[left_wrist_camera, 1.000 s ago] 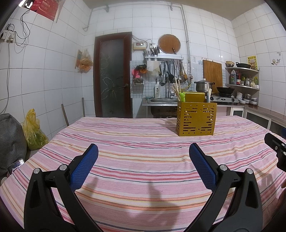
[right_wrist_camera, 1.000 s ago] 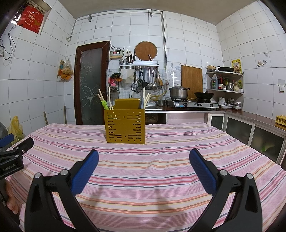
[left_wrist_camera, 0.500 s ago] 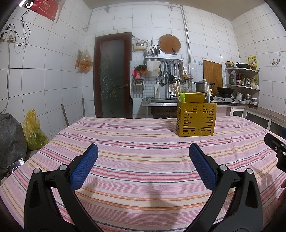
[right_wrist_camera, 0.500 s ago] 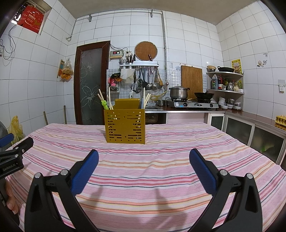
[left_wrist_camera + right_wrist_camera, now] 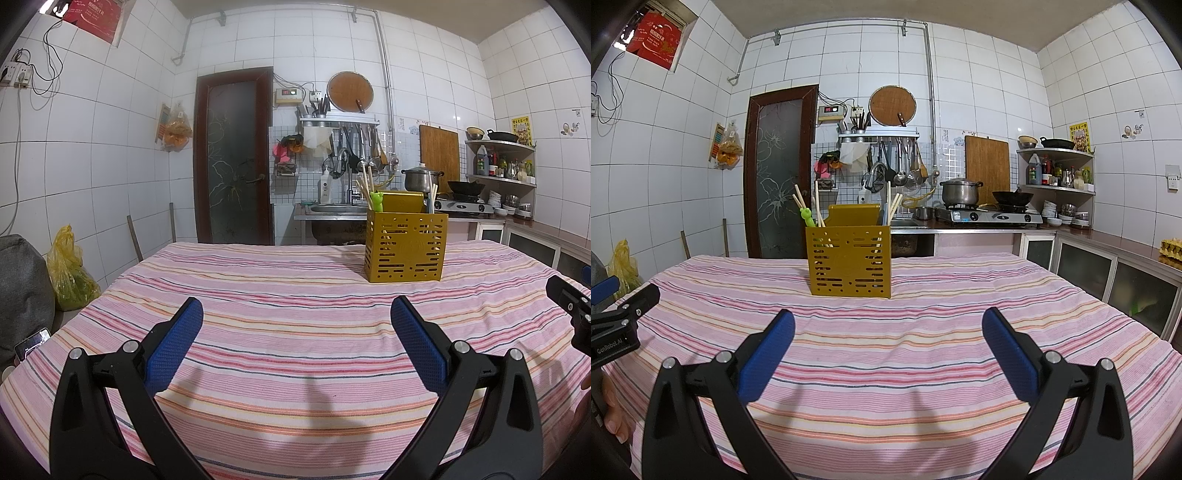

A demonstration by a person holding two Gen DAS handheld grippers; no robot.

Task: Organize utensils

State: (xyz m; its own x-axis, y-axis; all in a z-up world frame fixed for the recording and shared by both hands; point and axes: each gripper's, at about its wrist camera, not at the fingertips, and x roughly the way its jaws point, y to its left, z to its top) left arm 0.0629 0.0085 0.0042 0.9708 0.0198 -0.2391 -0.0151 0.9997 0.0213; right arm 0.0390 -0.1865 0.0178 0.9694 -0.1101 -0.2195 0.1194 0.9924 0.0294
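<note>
Left gripper body (image 5: pixel 613 341), left edge of the right wrist view: "GenRobot.AI" is printed in white on the black housing.
Wall meter (image 5: pixel 831 110), upper centre of the right wrist view, right of the door top: red digits are displayed; the value cannot be read.
Red box (image 5: pixel 653 35), upper left of the right wrist view: gold characters are printed; they cannot be read.
Yellow poster (image 5: pixel 1079 136), right wall above the shelf: print is present; it is too small to be read.
Stove front (image 5: pixel 997 218): a small mark is shown; illegible.
</note>
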